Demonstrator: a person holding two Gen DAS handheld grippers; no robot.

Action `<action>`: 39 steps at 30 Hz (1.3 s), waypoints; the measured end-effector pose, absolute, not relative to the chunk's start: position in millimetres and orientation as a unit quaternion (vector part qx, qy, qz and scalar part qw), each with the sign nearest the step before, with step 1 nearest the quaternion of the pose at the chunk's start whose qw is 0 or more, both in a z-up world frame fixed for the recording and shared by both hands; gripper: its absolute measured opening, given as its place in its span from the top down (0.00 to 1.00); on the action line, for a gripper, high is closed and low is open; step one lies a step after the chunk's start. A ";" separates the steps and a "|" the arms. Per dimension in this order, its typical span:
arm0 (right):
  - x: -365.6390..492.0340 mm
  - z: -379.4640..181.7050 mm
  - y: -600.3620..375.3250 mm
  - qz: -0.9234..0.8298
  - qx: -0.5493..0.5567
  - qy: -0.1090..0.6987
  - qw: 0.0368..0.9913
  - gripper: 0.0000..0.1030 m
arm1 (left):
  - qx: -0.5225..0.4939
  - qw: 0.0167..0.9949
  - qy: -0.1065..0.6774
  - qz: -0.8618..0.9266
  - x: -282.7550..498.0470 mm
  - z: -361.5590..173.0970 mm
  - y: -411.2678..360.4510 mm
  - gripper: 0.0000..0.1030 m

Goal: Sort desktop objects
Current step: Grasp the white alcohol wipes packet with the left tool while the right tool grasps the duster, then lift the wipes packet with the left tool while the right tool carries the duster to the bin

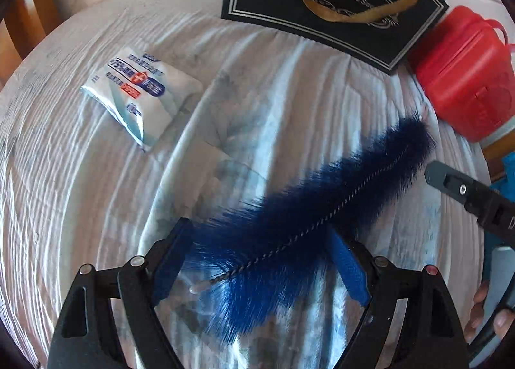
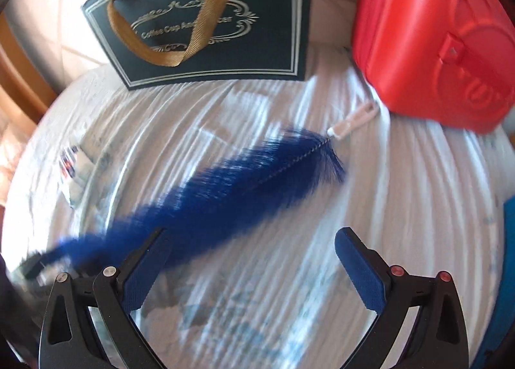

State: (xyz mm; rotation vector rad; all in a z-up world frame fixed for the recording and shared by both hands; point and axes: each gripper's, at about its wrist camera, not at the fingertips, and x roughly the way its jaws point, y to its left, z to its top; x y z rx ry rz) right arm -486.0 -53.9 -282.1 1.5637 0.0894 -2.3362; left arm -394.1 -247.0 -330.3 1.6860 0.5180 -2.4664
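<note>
One bottle brush lies across the table, its bristles between your left tool's spread pads.
Light, soft bristles; grip the stiff twisted-wire core. Your right tool hangs wide, empty.

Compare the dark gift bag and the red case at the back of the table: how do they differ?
The gift bag is dark navy and flat-faced, with silver borders, lettering and a tan ribbon handle; the red case is plain moulded plastic with an embossed emblem. The bag stands left, the case right. Both sit at the far edge of the table.
</note>
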 end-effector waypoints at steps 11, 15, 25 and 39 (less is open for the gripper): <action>-487.2 -297.1 -55.9 -0.817 0.557 -0.022 0.143 0.00 | 0.483 0.186 0.207 -0.830 -419.4 -293.2 -330.4 0.18; -502.7 -313.0 -71.9 -0.813 0.568 -0.032 0.127 0.00 | 0.500 0.230 0.242 -0.799 -453.6 -315.8 -363.3 0.18; -505.6 -333.7 -117.0 -0.847 0.511 0.083 0.118 0.05 | 0.464 0.179 0.183 -0.848 -456.0 -337.0 -349.3 0.24; -462.5 -308.5 -94.8 -0.846 0.467 0.138 0.214 0.67 | 0.467 0.113 0.133 -0.867 -396.7 -327.7 -325.2 0.54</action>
